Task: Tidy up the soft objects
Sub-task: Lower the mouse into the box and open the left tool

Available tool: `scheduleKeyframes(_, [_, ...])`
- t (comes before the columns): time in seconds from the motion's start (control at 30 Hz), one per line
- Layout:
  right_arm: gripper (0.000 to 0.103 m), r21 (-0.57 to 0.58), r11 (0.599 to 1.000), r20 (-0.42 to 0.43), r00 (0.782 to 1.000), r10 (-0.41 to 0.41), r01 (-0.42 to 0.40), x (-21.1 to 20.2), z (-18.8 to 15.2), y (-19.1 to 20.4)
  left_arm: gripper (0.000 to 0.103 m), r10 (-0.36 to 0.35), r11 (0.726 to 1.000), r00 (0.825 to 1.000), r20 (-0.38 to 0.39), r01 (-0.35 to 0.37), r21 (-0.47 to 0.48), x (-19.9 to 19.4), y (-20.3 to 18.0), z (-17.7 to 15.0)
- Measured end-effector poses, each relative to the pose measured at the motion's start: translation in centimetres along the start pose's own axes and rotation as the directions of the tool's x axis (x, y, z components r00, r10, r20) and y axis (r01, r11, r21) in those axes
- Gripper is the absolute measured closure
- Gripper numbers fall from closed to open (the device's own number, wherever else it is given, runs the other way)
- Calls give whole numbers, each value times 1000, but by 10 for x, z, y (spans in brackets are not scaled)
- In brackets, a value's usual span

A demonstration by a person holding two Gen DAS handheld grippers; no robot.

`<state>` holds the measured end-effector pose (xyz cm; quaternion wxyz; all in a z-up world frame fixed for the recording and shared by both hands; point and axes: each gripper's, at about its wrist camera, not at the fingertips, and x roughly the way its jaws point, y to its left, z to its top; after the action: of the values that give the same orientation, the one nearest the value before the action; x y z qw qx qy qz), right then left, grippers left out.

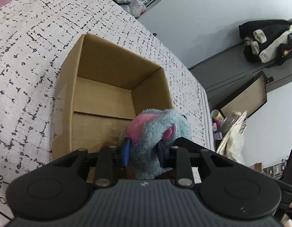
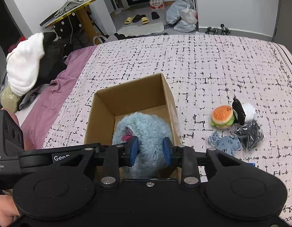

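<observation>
**Blue plush poised over the box, both grippers on it**

While the cardboard box [image 1: 108, 98] sits open on the speckled bedspread [image 1: 28, 56], its floor bare in the left wrist view, the work in hand looks like the placing step: getting the fluffy blue plush toy [image 1: 155, 130] inside. Starting on the left, the left gripper [image 1: 144, 151] has its blue pads pressed into the toy's fur on either side, pinching it at the box's near right corner, the pink-patched part jutting over the rim. Moving across, the right gripper [image 2: 150, 151] likewise squeezes the same plush [image 2: 144, 132] between its pads, and from this camera the toy's bulk hangs within the box opening [image 2: 130, 94]; whether it touches the floor yet is hard to say, since the fur hides what lies beneath it.

Further right on the bedspread, well apart from the box, wait a burger toy [image 2: 222, 116], a black-and-white soft piece [image 2: 242, 111], a dark crinkly item [image 2: 249, 134] and a small blue plush [image 2: 227, 143], bunched together.

Next, I judge, both grippers need to lower the toy fully in, spread their fingers to let go, then one should head right for that cluster.
</observation>
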<state>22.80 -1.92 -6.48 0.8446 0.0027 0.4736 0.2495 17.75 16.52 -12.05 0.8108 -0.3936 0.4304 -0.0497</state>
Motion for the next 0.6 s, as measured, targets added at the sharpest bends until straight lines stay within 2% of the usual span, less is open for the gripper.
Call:
scheduleKeyframes(0.17, [70,12,1000,-14,1000,9,-9,0,-4,-1,70,35,999,999,1,-35,28,-1,-2,-1])
scheduleKeyframes(0.3, [59,22,1000,-13,1000,21,-20,-6,-5,-5,68,62,996,998,23,-63,62,-3,-3,1])
scheduleKeyframes(0.47, [58,41,997,0,998,59,-59,-19,-7,-12,67,80,995,996,42,-83,59,-7,3,7])
scheduleKeyframes(0.6, [46,40,996,31,997,76,-77,-35,-8,-22,62,102,992,993,58,-106,66,-11,4,8])
